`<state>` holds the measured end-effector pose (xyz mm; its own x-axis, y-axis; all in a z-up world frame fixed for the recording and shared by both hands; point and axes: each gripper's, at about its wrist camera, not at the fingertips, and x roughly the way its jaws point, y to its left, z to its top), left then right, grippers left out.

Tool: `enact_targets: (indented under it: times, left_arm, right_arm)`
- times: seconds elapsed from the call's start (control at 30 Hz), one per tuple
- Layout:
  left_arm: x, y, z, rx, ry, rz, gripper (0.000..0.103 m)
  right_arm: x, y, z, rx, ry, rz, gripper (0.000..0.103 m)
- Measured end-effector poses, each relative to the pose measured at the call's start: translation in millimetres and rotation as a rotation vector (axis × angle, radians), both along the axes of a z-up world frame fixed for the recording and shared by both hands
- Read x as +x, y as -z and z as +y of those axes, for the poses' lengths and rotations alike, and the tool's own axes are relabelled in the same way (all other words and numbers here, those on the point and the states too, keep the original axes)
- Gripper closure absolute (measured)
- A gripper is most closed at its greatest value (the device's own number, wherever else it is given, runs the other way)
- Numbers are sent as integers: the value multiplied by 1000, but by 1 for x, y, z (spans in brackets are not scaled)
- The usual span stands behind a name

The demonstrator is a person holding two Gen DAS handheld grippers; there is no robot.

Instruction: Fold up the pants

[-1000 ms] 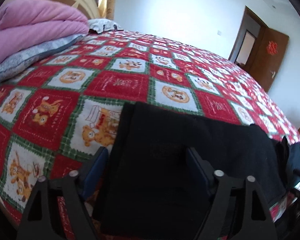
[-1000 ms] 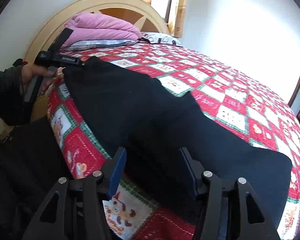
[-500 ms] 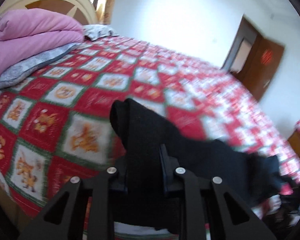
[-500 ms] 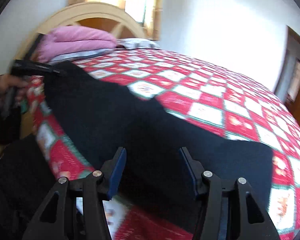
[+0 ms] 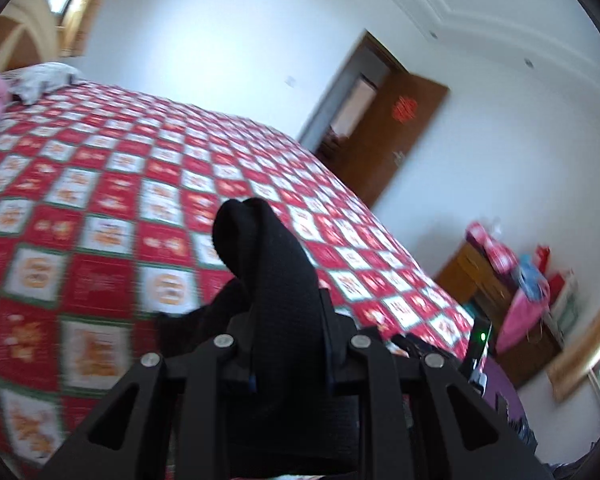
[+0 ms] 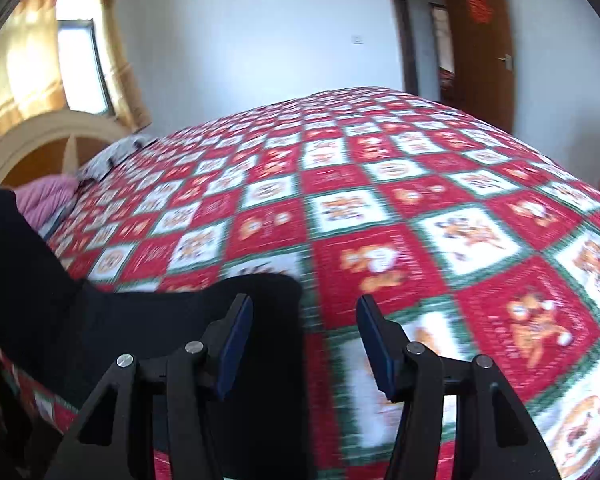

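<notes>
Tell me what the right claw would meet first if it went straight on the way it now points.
Probably the red patchwork bedspread. The open right claw points low across the bed, and the black pants edge lies just left of its line, under the left finger. Depth is unclear in this blurred view.

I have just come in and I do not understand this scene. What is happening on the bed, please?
A person with a gripper in each hand is folding black pants on a bed with a red patterned bedspread. The left gripper is shut on one end of the pants, and a bunch of the fabric sticks up from its jaws above the bed. The right gripper is open over the other end of the pants, which lies flat near the bed's edge, and holds nothing.
</notes>
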<state>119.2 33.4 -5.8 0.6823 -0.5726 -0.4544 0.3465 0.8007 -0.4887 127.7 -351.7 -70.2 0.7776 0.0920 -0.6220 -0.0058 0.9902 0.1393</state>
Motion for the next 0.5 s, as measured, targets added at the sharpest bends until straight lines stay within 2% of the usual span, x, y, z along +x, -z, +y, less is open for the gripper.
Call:
enact_targets:
  times: [0.23,0.5]
  left_arm:
    - [21,35,-106,150,154,52,80]
    - [32,77,-183,314,230,59,75]
  right_arm:
    - [4,5,-25,27,81,14,47]
    - [11,16,-40,68,117,43,47]
